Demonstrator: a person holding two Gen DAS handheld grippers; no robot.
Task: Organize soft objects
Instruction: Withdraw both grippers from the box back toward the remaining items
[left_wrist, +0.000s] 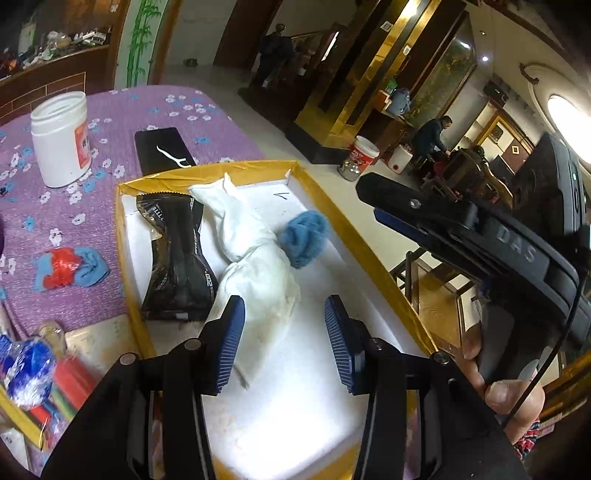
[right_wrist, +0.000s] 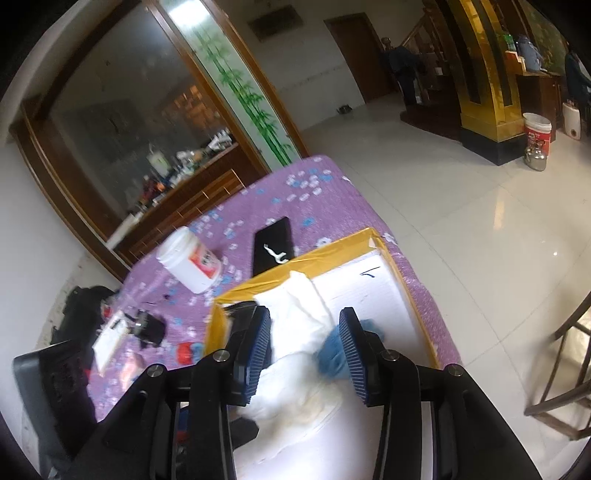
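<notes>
Your white cloth (left_wrist: 251, 258), knotted mid-length, lies in the gold-rimmed box (left_wrist: 373, 254) beside a fuzzy blue sock (left_wrist: 304, 238) and black packet (left_wrist: 173, 258). Both grippers, left (left_wrist: 284, 343) and right (right_wrist: 304, 354), hover with fingers wide, empty. Only your left view shows the red-and-blue bundle (left_wrist: 70, 271) on the bench (left_wrist: 122, 110)

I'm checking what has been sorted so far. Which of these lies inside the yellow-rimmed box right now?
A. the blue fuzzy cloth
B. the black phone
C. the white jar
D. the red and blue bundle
A: the blue fuzzy cloth rests on the white floor of the yellow-rimmed box, against the white cloth; the other three sit outside on the purple tablecloth.
</notes>
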